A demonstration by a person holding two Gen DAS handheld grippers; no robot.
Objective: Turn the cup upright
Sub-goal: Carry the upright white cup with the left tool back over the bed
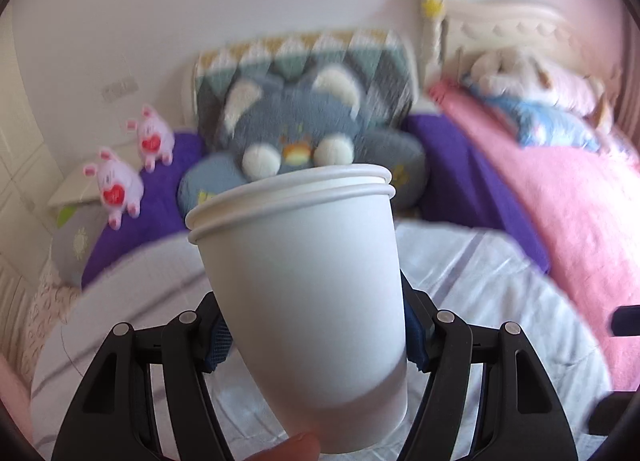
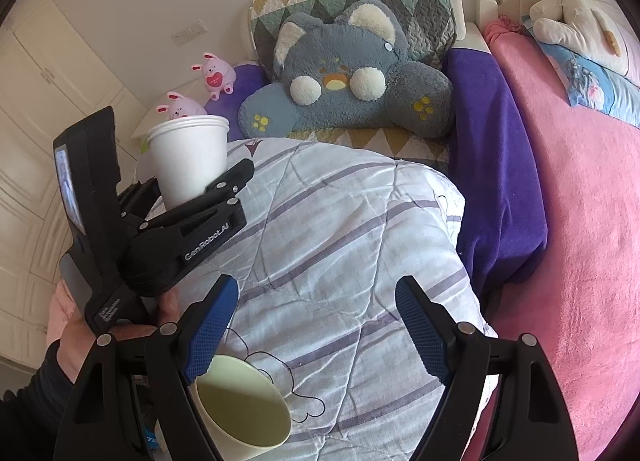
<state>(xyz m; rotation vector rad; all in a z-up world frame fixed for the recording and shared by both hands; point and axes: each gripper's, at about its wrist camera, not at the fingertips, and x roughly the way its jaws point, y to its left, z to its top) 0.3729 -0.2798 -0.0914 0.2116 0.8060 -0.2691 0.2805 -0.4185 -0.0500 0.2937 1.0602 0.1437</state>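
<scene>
Two pink bunny toys (image 2: 212,75) sit far left, behind the left gripper (image 2: 188,197), whose jaws clamp a stacked white paper cup (image 2: 188,159) held above the striped quilt (image 2: 340,241), mouth up, axis near vertical. A pale green cup (image 2: 244,409) lies tipped on the quilt, its inside bare. The right gripper (image 2: 316,337) hangs wide apart above it, beneath the grey cat cushion (image 2: 344,81).
</scene>
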